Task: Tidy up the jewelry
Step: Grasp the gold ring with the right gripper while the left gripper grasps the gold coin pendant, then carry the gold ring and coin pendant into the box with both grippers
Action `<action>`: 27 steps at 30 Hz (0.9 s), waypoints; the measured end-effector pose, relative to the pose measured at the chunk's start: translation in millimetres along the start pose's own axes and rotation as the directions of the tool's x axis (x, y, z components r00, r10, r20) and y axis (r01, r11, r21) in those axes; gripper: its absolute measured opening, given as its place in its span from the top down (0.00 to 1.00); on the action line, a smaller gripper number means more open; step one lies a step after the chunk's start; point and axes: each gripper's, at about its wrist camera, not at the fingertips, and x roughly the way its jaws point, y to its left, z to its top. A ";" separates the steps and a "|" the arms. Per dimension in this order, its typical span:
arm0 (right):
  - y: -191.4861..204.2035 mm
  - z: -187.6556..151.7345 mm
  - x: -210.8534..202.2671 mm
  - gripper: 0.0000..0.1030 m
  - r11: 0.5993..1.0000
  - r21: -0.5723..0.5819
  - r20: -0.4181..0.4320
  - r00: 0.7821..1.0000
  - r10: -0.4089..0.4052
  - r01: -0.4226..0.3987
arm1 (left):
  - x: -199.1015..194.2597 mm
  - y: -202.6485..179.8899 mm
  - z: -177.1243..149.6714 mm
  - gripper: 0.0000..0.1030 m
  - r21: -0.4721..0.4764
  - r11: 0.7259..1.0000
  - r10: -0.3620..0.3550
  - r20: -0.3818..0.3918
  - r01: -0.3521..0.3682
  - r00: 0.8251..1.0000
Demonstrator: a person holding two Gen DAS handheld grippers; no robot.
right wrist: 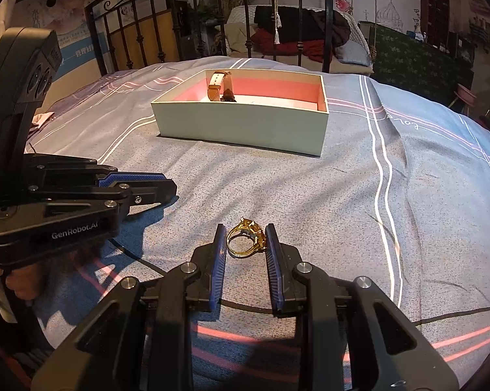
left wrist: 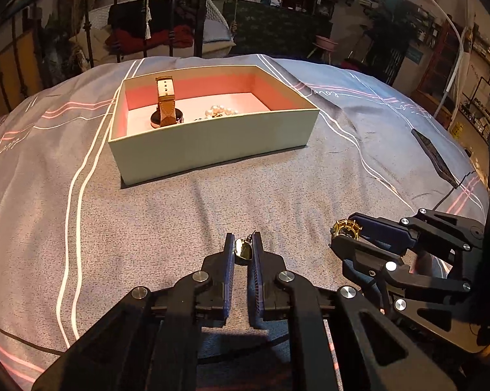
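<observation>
An open pale box (left wrist: pixel 212 140) with a pink inside stands on the bed; it also shows in the right wrist view (right wrist: pixel 245 120). In it lie a brown-strap watch (left wrist: pixel 166 104) and a pearl bracelet (left wrist: pixel 220 110); the watch (right wrist: pixel 219 86) also shows in the right wrist view. My left gripper (left wrist: pixel 243 244) is shut on a small gold earring (left wrist: pixel 243 250), just above the bedspread. My right gripper (right wrist: pixel 245 236) is shut on a gold ring (right wrist: pixel 246 238). In the left wrist view, the right gripper (left wrist: pixel 345 233) holds the ring (left wrist: pixel 346 228) to the right of the left gripper.
The grey bedspread (left wrist: pixel 179 215) with white and pink stripes covers the bed. A dark phone (left wrist: pixel 435 156) with a cable lies at the right. A black metal bed frame (right wrist: pixel 212 9) and piled clothes (right wrist: pixel 297 36) stand behind the box. The left gripper body (right wrist: pixel 65 195) is at left.
</observation>
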 end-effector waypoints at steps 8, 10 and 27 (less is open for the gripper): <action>7.5 6.9 0.9 0.76 1.000 -0.018 0.004 1.000 0.006 -0.006 | -1.1 3.3 3.4 0.90 -0.030 0.999 -0.011 0.000 0.011 1.000; 7.5 9.2 0.9 0.76 1.000 -0.018 0.009 1.000 0.004 -0.004 | -1.7 4.3 5.0 0.90 -0.034 0.999 -0.009 0.003 0.009 1.000; 7.8 58.6 9.2 0.76 0.999 -0.051 0.073 0.997 0.006 -0.003 | -8.1 14.5 46.7 0.90 -0.056 0.998 0.005 0.067 -0.001 0.998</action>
